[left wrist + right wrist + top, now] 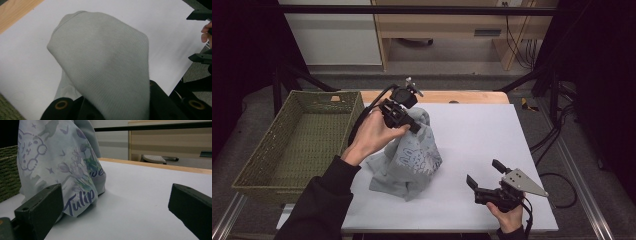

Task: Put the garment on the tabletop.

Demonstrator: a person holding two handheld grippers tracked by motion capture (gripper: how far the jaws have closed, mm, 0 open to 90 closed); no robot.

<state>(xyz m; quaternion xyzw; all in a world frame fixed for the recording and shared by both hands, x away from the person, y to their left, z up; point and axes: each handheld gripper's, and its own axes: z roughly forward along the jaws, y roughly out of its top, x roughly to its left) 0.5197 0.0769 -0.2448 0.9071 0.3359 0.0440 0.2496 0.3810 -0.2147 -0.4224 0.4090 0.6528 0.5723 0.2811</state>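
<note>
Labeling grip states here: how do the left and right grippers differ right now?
The left gripper is shut on the grey printed garment, holding its top up off the white table; the right gripper is open with nothing between its jaws. The left sits high over the table's middle; the right rests low near the table's front edge, aimed at the garment. Both are black, two-jawed and hand-held.

The basket (pixel 297 145) sits at the left end of the desk (pixel 482 130). Just right of it, the shirt (pixel 409 160) hangs from the left hand-held gripper (pixel 404 117), its bottom resting on the desk. The right hand-held gripper (pixel 484 175) is near the front right corner, well apart from the shirt.
</note>
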